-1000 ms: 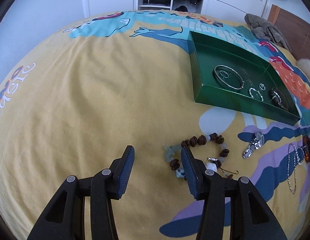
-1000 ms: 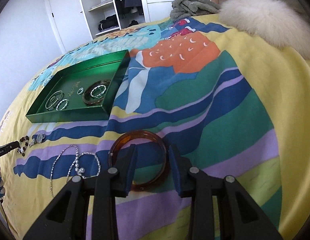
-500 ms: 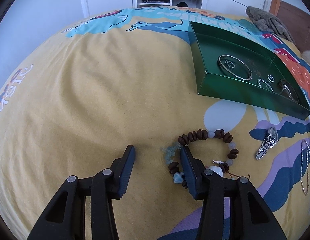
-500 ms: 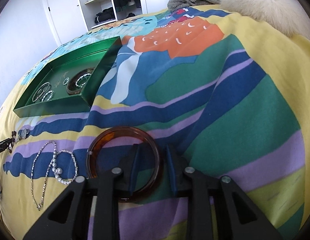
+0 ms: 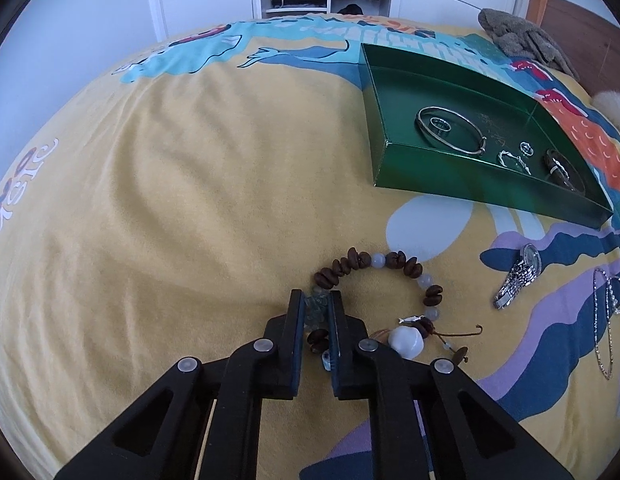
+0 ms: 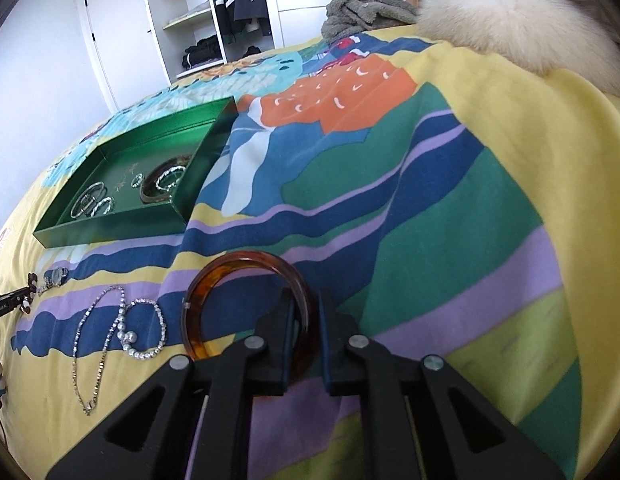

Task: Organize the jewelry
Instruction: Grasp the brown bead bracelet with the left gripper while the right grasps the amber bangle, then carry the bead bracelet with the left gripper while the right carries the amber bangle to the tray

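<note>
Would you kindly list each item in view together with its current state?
Left claw: shut on beaded bracelet, which lies on the bedspread.
Right claw: shut on amber bangle.
Green tray: open, holding several rings and bangles.
Watch: on the bedspread, outside the tray.
Silver necklace: loose on the bedspread.

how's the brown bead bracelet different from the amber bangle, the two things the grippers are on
The brown bead bracelet is a string of separate beads with pale stones and a white charm; the amber tortoiseshell bangle is one rigid, glossy ring. The bracelet lies on yellow fabric, the bangle on blue and purple stripes. The left gripper pinches the bracelet, the right gripper the bangle. Both are outside the green tray.
</note>
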